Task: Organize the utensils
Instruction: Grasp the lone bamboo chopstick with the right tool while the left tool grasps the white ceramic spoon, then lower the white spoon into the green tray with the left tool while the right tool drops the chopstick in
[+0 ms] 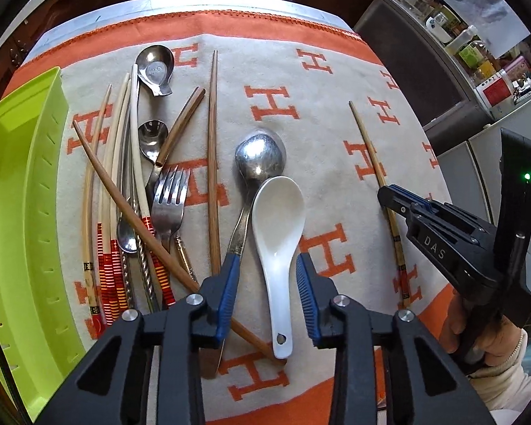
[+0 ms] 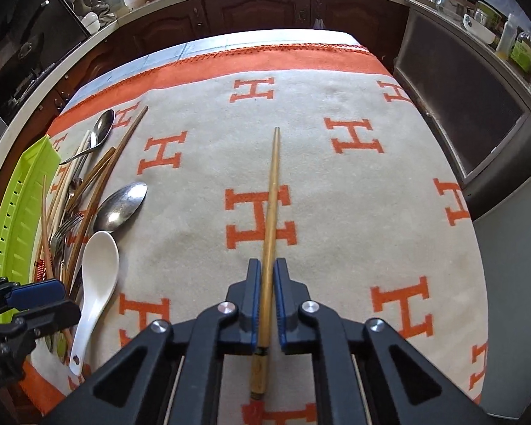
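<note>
A white ceramic spoon (image 1: 278, 212) lies on the cloth, its handle running between the blue pads of my left gripper (image 1: 267, 260). The pads stand apart from it on both sides; the left pad sits by the handle of a large metal spoon (image 1: 262, 157). Off to the right, a single bamboo chopstick (image 2: 272, 194) lies on the cloth with my right gripper (image 2: 267, 265) shut on its thick end. In the left wrist view that gripper (image 1: 386, 196) pinches the same chopstick (image 1: 368, 145). A heap of chopsticks, spoons and a fork (image 1: 170, 198) lies left of the white spoon.
A lime green slotted tray (image 1: 21, 177) stands along the table's left edge. The cream cloth with orange H marks (image 2: 354, 138) covers the table. A counter with bottles (image 1: 470, 49) runs along the right. A hand in a pale sleeve (image 1: 495, 347) holds the right gripper.
</note>
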### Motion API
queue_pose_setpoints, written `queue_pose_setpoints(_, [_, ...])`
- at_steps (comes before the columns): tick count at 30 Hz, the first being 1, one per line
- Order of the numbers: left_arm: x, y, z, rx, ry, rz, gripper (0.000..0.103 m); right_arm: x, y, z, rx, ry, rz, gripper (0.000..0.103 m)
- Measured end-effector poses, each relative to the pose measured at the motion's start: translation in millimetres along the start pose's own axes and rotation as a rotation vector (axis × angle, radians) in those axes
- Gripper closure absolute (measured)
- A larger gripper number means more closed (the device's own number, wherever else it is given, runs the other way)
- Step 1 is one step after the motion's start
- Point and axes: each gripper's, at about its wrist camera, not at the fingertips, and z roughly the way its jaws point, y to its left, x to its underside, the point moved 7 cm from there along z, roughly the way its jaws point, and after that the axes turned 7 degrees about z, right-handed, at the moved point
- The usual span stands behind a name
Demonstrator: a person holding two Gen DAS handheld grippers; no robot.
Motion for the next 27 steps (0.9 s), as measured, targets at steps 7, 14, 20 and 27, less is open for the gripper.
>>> queue_pose_setpoints(7, [-5, -14, 7, -0.02, 0.009, 0.054, 0.079, 9, -5, -4, -0.045, 0.002, 0.033, 0.096])
queue_pose_setpoints(14, [-2, -2, 23, -0.013, 0.056, -0.009, 0.08, 13, -8, -6, -0.079, -0.002, 0.056, 0.096])
queue_pose_setpoints(20, [-12, -8, 30, -0.038, 0.022, 0.019, 0.08, 16, -9, -7, -0.085, -0.014, 0.048, 0.096])
queue_pose_setpoints(27, [-17, -24, 35, -0.138, -0.047, 0.106, 0.089, 19, -10, -9, -0.091, -0.026, 0.042, 0.096])
